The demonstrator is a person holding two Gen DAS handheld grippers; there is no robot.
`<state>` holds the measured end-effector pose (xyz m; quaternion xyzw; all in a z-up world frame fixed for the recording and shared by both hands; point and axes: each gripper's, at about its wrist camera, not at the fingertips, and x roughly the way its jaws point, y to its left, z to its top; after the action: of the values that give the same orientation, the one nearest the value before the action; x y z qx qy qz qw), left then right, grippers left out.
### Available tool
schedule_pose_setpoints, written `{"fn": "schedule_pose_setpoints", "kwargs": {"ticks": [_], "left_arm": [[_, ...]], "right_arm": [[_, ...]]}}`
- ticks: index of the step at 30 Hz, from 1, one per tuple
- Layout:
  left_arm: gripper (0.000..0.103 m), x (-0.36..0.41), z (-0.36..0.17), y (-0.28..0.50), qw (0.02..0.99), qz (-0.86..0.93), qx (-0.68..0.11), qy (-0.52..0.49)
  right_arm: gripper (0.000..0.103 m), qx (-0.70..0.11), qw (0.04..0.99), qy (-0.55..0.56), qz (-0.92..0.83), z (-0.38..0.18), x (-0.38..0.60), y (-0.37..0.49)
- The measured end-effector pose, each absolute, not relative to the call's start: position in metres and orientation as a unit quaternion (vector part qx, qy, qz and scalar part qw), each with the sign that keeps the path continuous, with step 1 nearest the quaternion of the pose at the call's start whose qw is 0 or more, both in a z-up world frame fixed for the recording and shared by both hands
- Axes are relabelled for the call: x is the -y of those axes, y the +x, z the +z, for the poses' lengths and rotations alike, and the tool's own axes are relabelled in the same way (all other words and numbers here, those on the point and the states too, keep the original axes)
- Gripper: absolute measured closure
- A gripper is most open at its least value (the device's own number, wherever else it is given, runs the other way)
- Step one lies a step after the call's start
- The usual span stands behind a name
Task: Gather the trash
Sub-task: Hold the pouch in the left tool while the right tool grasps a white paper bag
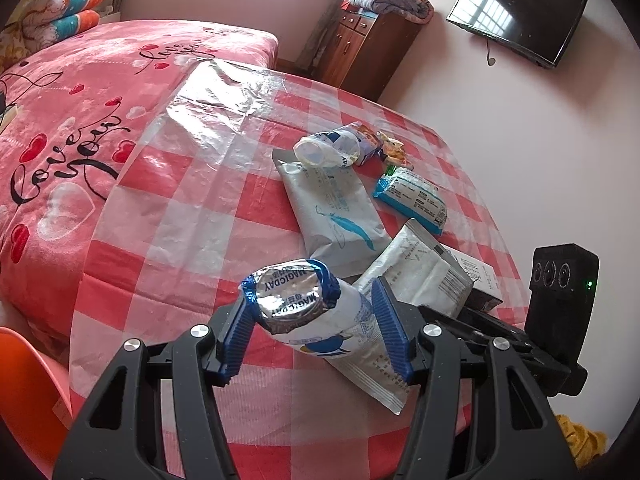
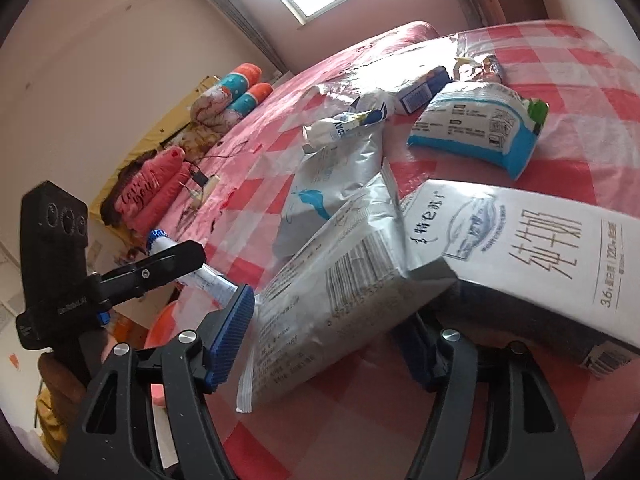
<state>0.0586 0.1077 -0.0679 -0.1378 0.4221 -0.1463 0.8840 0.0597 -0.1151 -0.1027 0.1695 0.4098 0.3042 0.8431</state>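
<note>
My left gripper (image 1: 316, 316) is shut on a white and blue snack wrapper (image 1: 316, 312) with a silver end, held above the checked table (image 1: 192, 208). It also shows in the right wrist view (image 2: 192, 268). My right gripper (image 2: 332, 320) stands around a silver foil packet (image 2: 320, 288) that leans on a white milk carton (image 2: 520, 248); its right finger is hidden under them. Whether the jaws press the packet I cannot tell. More trash lies beyond: a grey pouch (image 1: 336, 208), a blue and white packet (image 1: 412, 200), a crumpled wrapper (image 1: 332, 148).
A bed with a pink cover (image 1: 80, 120) stands left of the table. An orange chair (image 1: 24, 392) is at the lower left. A wooden cabinet (image 1: 360, 48) and a wall television (image 1: 516, 16) are at the back. A clear plastic sheet (image 1: 216, 96) covers the table.
</note>
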Motion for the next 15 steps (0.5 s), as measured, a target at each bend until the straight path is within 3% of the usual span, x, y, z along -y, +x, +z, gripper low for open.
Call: {"fn": "schedule_pose_setpoints", "kwargs": {"ticks": [2, 4, 5, 9, 15], "left_arm": [[0.045, -0.108, -0.068, 0.058, 0.884, -0.147, -0.421, -0.137], [0.045, -0.108, -0.068, 0.057, 0.885, -0.147, -0.421, -0.136], [0.045, -0.108, -0.068, 0.056, 0.885, -0.147, -0.421, -0.137], [0.045, -0.112, -0.069, 0.053, 0.884, -0.147, -0.418, -0.148], [0.045, -0.121, -0.068, 0.044, 0.885, -0.152, -0.405, -0.17]], "right_arm": [[0.034, -0.415, 0.839, 0.179, 0.304, -0.103, 0.113, 0.064], [0.044, -0.42, 0.834, 0.186, 0.304, -0.103, 0.11, 0.069], [0.055, -0.424, 0.835, 0.18, 0.302, -0.103, 0.107, 0.071], [0.067, -0.424, 0.839, 0.165, 0.298, -0.101, 0.099, 0.072], [0.078, -0.41, 0.848, 0.143, 0.304, -0.089, 0.093, 0.065]]}}
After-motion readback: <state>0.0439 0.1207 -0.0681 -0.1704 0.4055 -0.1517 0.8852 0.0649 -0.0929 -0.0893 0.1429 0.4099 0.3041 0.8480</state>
